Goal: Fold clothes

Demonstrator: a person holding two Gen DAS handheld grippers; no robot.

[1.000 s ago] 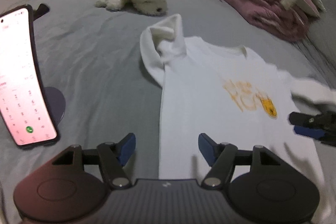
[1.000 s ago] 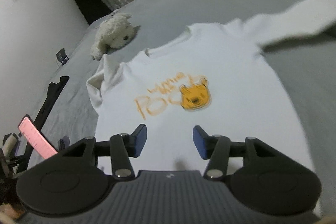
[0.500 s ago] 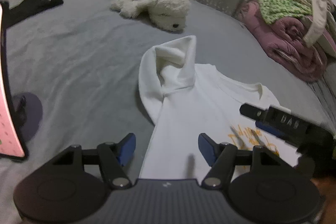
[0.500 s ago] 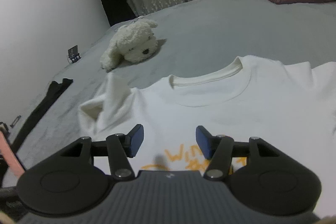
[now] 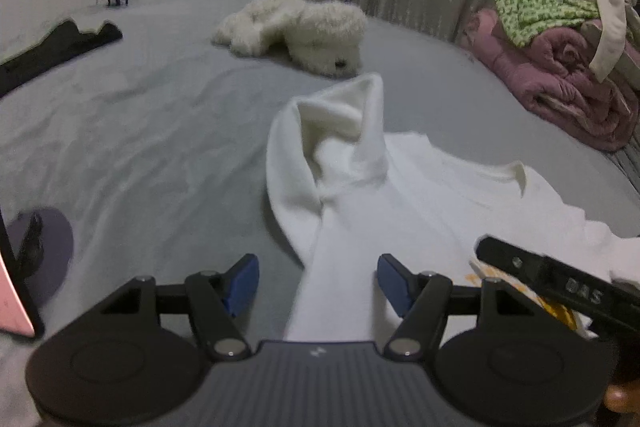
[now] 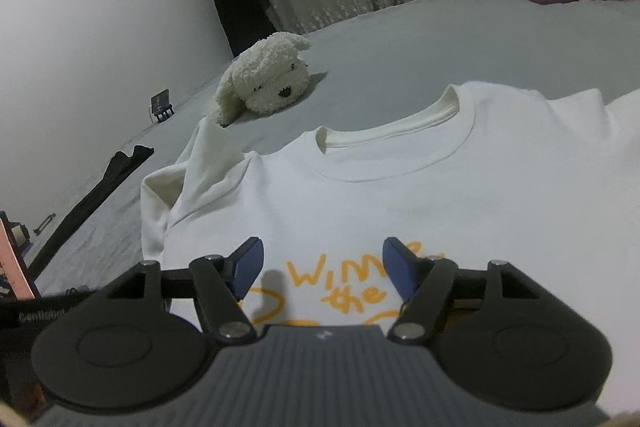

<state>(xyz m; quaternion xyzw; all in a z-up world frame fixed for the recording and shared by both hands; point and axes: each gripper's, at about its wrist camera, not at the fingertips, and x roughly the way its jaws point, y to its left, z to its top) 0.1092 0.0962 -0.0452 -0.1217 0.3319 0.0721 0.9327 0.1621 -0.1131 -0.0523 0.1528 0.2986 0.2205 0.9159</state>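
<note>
A white sweatshirt (image 6: 460,195) with orange lettering lies face up on the grey bed (image 5: 140,131). Its left sleeve (image 5: 340,131) is bunched and folded up at the shoulder, also seen as a crumpled sleeve (image 6: 188,171) in the right wrist view. My left gripper (image 5: 318,283) is open, low over the shirt's left edge, with cloth between but not pinched by the blue pads. My right gripper (image 6: 322,269) is open above the chest print, holding nothing. Part of the right gripper's body (image 5: 560,291) shows at the left wrist view's right edge.
A white plush dog (image 5: 296,27) lies beyond the collar. A heap of pink and green bedding (image 5: 568,59) is at the far right. A phone (image 5: 12,291) on a stand sits at the left. A black garment (image 5: 56,47) lies along the bed's left edge.
Both grippers have moved forward and lower toward the shirt's collar end. The left one now faces the bunched sleeve; the right one came in over the print. Both stayed open.
</note>
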